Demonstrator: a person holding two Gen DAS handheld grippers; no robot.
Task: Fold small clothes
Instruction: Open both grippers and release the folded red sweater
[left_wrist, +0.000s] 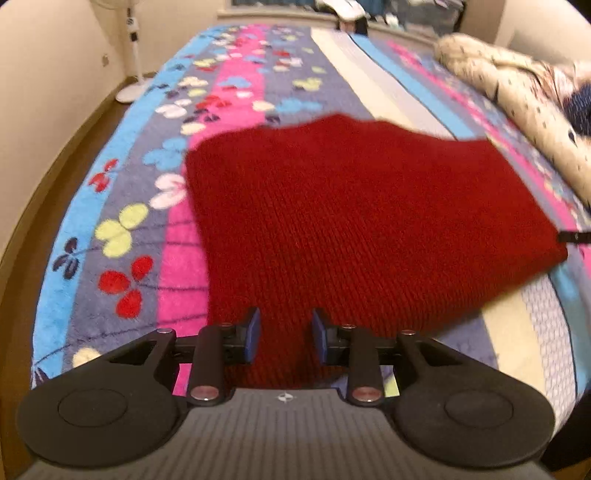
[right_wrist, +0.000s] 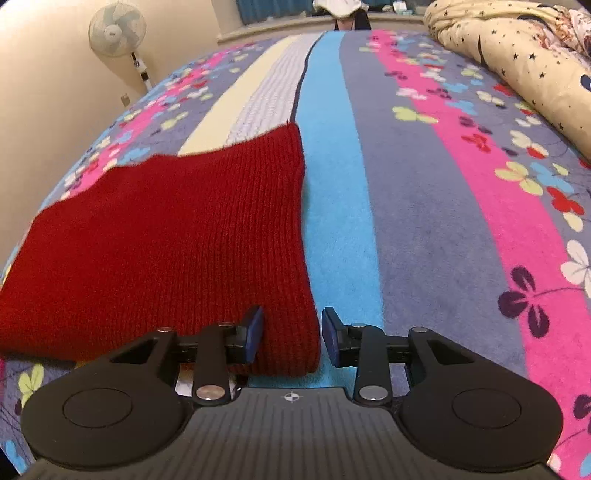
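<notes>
A dark red knitted garment (left_wrist: 351, 221) lies flat on the flowered bedspread (left_wrist: 122, 192). It also shows in the right wrist view (right_wrist: 166, 236), at the left. My left gripper (left_wrist: 284, 336) is open, its blue-padded fingers standing over the garment's near edge with red knit between them. My right gripper (right_wrist: 293, 336) is open over the garment's near right corner; the left pad is over the knit and the right pad is over the blue stripe of the bedspread (right_wrist: 424, 221).
A rumpled cream quilt with dark stars (right_wrist: 517, 62) lies at the bed's far right, also seen in the left wrist view (left_wrist: 517, 96). A white standing fan (right_wrist: 116, 33) stands by the wall at the left. Clutter lines the far sill.
</notes>
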